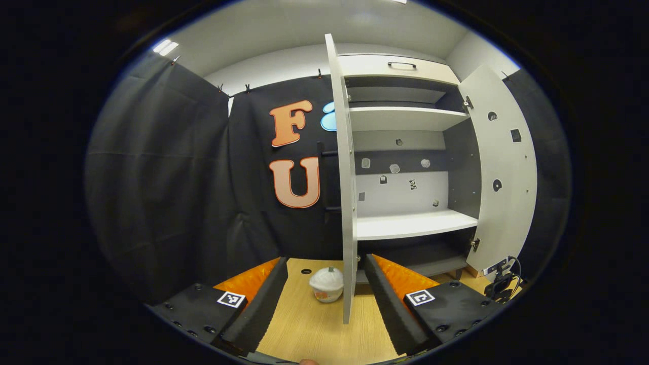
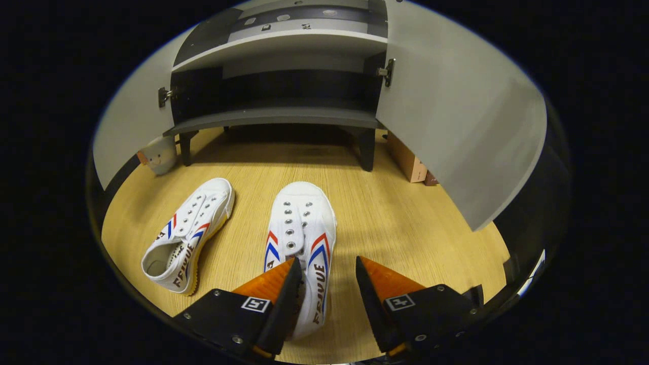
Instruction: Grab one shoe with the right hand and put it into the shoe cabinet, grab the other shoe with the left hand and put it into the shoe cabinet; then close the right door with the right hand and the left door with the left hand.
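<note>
Right gripper (image 2: pixel 324 279) hangs wide open over one shoe (image 2: pixel 300 238), gripping nothing; left gripper (image 1: pixel 324 289) also gapes empty, facing the open shoe cabinet (image 1: pixel 410 223).

white shoes (image 2: pixel 302 238) with red-blue stripes, pale grey cabinet (image 1: pixel 405 152)

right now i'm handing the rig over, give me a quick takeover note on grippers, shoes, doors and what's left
Left gripper: open, holding nothing, facing the shoe cabinet.
Right gripper: open, straddling the side of the nearer shoe, not yet shut on it.
Other shoe: on the floor to that view's left, tilted.
Left door and right door: both open.
Done: nothing stowed.
Left: both shoes into the cabinet, then close both doors.
</note>
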`<state>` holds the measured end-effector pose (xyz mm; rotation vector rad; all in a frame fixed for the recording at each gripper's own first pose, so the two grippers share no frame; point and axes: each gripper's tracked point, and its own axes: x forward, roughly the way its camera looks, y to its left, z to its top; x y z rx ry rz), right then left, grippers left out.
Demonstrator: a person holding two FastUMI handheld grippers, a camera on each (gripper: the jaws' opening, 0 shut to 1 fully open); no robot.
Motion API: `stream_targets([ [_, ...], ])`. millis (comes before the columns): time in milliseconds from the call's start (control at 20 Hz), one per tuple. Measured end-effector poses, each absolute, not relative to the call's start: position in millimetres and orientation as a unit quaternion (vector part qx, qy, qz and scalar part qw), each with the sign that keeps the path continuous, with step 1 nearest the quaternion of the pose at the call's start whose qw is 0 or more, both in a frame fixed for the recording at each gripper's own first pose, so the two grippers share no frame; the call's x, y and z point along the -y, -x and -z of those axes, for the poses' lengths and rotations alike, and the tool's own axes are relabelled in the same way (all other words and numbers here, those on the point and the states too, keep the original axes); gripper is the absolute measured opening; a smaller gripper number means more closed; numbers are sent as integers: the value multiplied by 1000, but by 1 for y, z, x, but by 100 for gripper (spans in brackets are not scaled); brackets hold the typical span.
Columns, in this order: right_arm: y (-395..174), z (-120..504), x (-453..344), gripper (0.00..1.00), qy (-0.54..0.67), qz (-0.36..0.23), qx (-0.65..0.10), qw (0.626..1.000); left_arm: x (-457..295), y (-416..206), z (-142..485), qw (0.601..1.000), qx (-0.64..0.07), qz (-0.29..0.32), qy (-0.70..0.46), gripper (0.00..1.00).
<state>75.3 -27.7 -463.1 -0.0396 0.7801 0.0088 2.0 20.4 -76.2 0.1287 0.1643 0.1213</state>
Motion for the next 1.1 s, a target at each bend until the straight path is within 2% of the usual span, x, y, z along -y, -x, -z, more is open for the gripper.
stream_targets([
  [100,-76,473,22,57,-6,-12,-402,916,-21,-4,76,993,-81,-59,-62,99],
  [250,-80,476,22,30,-36,-1,-415,909,-20,-6,79,993,-80,-55,-61,99],
  [300,-80,474,27,26,-30,5,-413,910,-18,-7,79,994,-80,-53,-60,100],
  [350,-81,469,30,13,-28,11,-410,911,-16,-8,79,994,-81,-50,-59,100],
  [450,-80,456,31,0,-32,22,-406,913,-16,-10,78,994,-80,-48,-57,99],
  [600,-81,427,17,0,-33,20,-381,924,-17,-11,73,995,-73,-47,-55,99],
  [1100,-105,255,-18,0,-55,-9,-292,955,-14,-12,55,997,-42,-39,-57,100],
])
